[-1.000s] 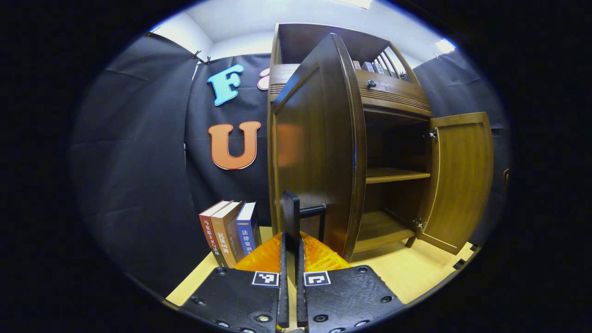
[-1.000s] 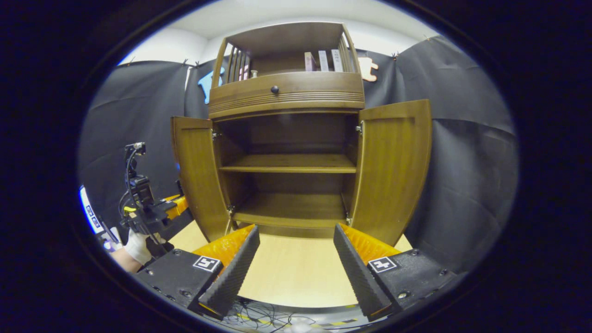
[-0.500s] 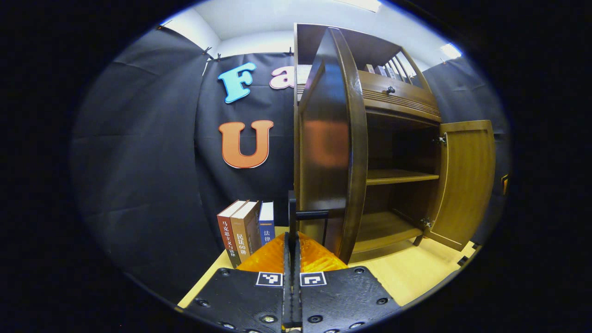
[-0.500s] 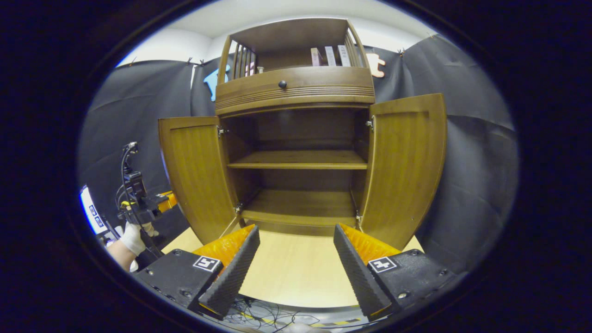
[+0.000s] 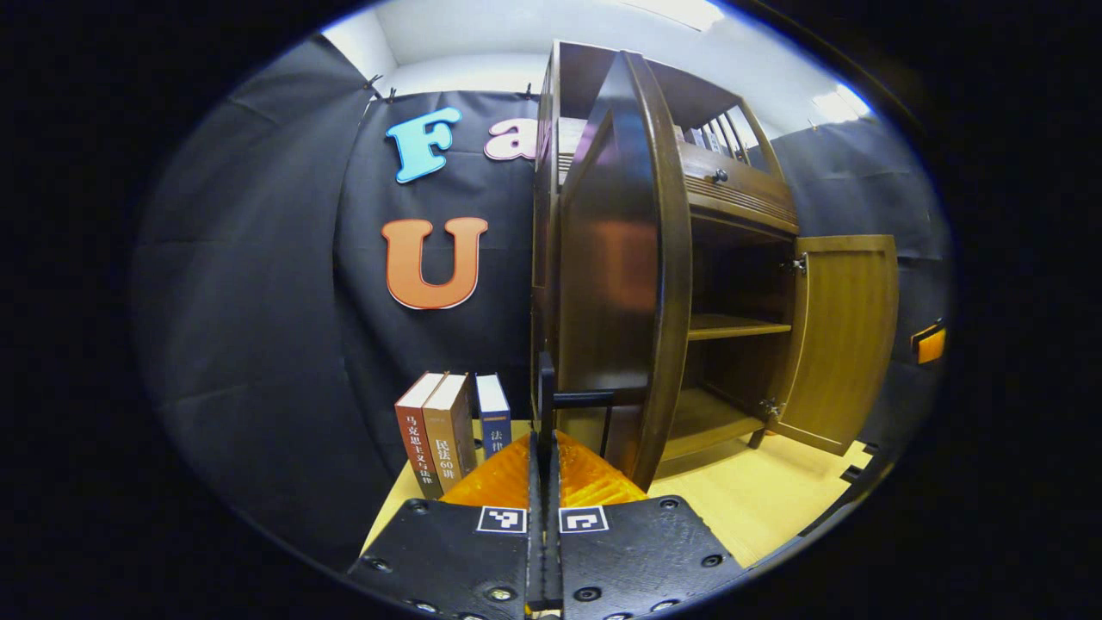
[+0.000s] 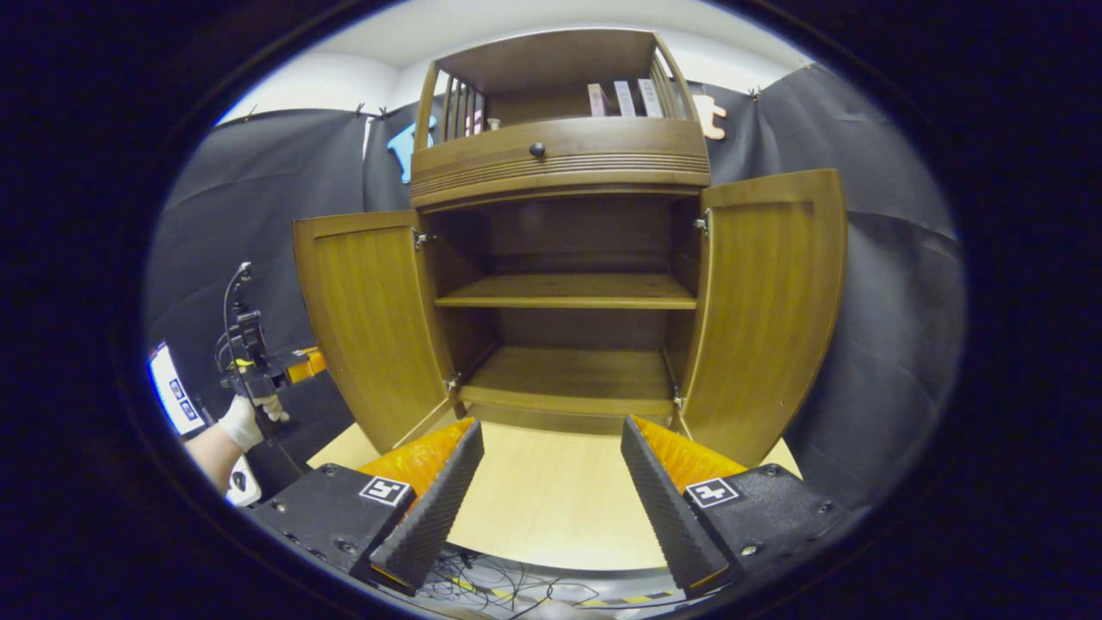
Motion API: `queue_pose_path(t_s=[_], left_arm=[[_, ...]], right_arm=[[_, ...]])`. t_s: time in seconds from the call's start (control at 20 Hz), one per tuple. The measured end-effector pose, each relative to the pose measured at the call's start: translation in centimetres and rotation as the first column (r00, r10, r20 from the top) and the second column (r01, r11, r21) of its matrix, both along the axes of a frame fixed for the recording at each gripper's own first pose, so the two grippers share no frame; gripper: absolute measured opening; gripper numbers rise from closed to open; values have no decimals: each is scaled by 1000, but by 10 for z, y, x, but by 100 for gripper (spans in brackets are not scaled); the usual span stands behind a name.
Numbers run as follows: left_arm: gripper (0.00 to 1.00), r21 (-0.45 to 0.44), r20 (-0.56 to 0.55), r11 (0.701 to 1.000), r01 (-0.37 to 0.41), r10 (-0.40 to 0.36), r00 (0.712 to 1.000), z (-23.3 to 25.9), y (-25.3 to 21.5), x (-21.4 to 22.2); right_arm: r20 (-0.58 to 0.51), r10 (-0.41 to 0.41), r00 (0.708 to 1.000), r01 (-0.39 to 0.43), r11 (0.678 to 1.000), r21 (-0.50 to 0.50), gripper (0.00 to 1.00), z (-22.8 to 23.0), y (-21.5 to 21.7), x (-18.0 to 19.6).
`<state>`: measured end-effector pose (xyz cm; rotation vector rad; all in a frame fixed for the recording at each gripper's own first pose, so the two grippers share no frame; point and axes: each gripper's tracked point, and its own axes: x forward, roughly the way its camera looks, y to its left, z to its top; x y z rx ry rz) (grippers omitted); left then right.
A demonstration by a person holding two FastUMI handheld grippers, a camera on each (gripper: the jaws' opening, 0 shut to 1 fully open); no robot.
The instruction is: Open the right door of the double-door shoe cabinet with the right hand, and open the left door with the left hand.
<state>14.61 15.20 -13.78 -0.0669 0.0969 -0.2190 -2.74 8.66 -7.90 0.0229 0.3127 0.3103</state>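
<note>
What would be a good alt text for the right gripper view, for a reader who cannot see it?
A wooden shoe cabinet stands with the left door and the right door swung wide, showing two bare shelves. The right tool hangs open before it over a pale tabletop. At far left, a gloved hand holds the left tool behind the left door.
</note>
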Motion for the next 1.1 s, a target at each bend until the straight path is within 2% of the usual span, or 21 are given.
queue_pose_path(t_s=[0.35, 0.75, 0.8, 0.9, 0.95, 1.1], left_arm=[[0, -36, -20, 993, 110, -111, 994, 0, 9, 2], [0, -6, -60, 991, 135, -135, 989, -6, 9, -2], [8, 5, -67, 990, 141, -141, 988, -7, 10, -6], [8, 18, -88, 988, 156, -154, 984, -10, 14, -18], [27, 11, -103, 988, 155, -153, 983, -13, 17, -26], [82, 25, -175, 998, 52, -47, 983, -27, 43, -52]], right_arm=[[-19, 10, 1000, -10, 1000, -20, 100, -4, -1, -7], [-11, 28, 1000, -29, 999, -25, 100, -4, -2, -4], [-13, 28, 1000, -28, 999, -22, 100, -4, -3, -3], [-12, 25, 1000, -26, 1000, -13, 100, -5, -7, -2], [-11, 22, 1000, -22, 1000, -6, 100, -6, -10, -1], [2, 12, 1000, -12, 1000, -5, 100, -7, -18, 3]])
